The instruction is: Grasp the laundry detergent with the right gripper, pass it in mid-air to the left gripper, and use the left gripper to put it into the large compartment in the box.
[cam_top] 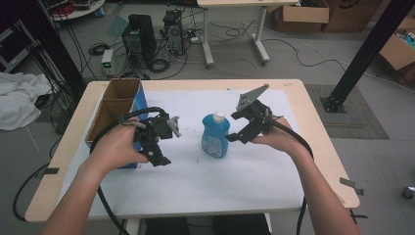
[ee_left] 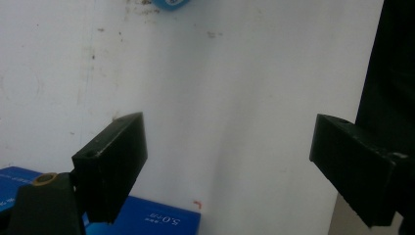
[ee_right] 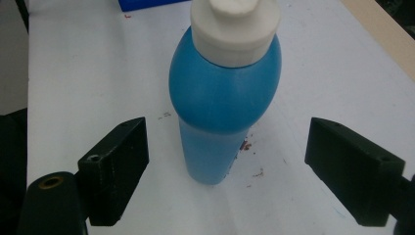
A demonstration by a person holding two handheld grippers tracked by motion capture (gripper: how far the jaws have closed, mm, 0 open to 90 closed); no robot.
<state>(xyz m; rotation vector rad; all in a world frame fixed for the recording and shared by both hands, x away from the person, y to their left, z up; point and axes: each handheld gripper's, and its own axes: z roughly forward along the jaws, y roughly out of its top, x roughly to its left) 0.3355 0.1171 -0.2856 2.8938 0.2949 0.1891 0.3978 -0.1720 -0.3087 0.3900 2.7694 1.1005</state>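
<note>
A blue bottle point(cam_top: 216, 136) with a white cap stands upright in the middle of the white table mat. In the right gripper view the blue bottle point(ee_right: 222, 98) rises just beyond and between the two black jaws. My right gripper point(cam_top: 241, 128) hovers open just right of the bottle, not touching it. My left gripper point(cam_top: 164, 147) is held open to the bottle's left, above the mat and beside a blue cardboard box point(cam_top: 120, 110). In the left gripper view my left gripper point(ee_left: 227, 161) has bare mat between its jaws, and the box's blue edge point(ee_left: 147, 220) lies low.
The open-topped cardboard box stands at the table's left edge. White mat point(cam_top: 205, 181) stretches in front of the bottle. Beyond the table the floor holds computer towers point(cam_top: 139, 39), cables, a desk leg point(cam_top: 208, 34) and a black post point(cam_top: 367, 54) at right.
</note>
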